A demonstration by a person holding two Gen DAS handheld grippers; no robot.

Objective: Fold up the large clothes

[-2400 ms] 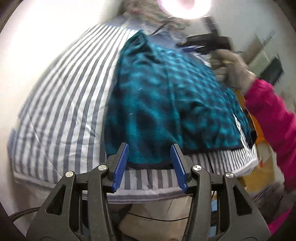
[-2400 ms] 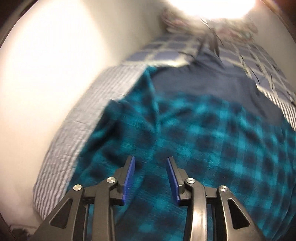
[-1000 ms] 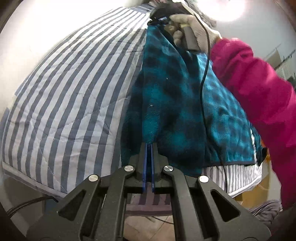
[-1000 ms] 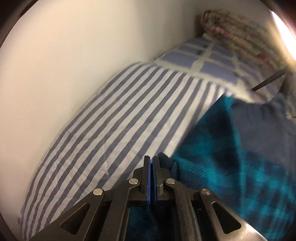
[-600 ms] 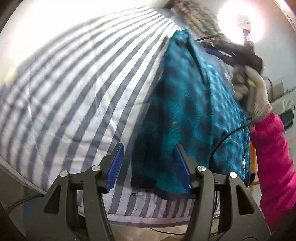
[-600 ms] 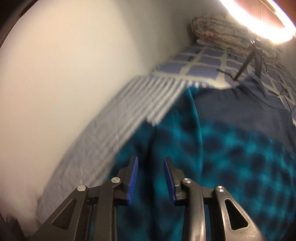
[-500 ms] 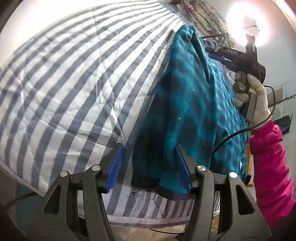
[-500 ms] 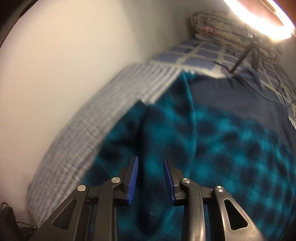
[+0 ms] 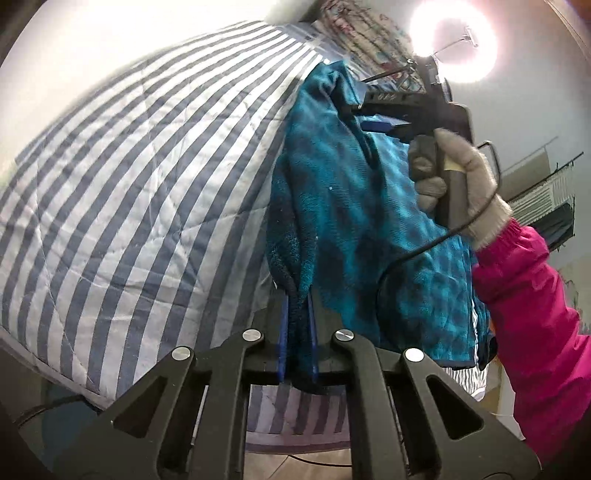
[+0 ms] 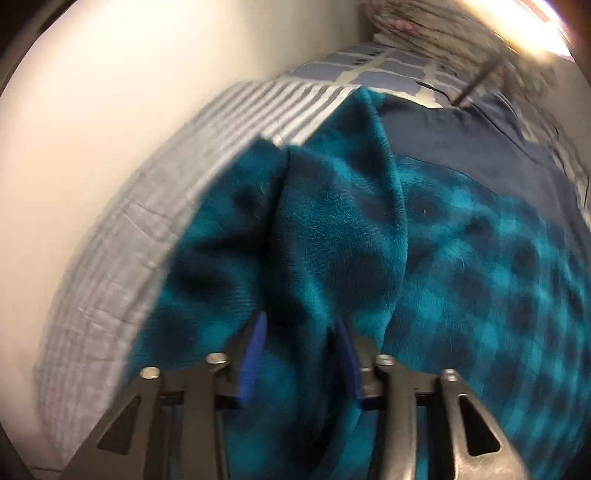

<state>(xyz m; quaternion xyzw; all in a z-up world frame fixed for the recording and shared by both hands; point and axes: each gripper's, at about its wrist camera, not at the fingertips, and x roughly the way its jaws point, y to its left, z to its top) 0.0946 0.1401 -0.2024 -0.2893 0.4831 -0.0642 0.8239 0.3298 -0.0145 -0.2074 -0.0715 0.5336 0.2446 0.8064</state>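
Note:
A teal and black checked fleece garment [image 9: 354, 206] lies on a blue-and-white striped bed cover [image 9: 147, 166]. My left gripper [image 9: 297, 314] is shut on the garment's near edge, with fabric bunched between the blue pads. My right gripper [image 9: 376, 125] shows in the left wrist view at the garment's far end, held by a gloved hand. In the right wrist view the garment [image 10: 369, 240] fills the frame, and a raised fold of it sits between the right gripper's [image 10: 299, 347] parted pads. Whether they grip it is unclear in the blur.
A white wall [image 10: 110, 129] runs along the bed's left side. A checked blue sheet [image 10: 388, 70] and a folded floral quilt [image 10: 443, 26] lie at the bed's head. A bright ring lamp [image 9: 454, 40] shines behind. A pink-sleeved arm [image 9: 535, 314] reaches across on the right.
My left gripper has closed on the garment's near edge, having been open half a second ago. My right gripper has come down around a fold at the garment's far end.

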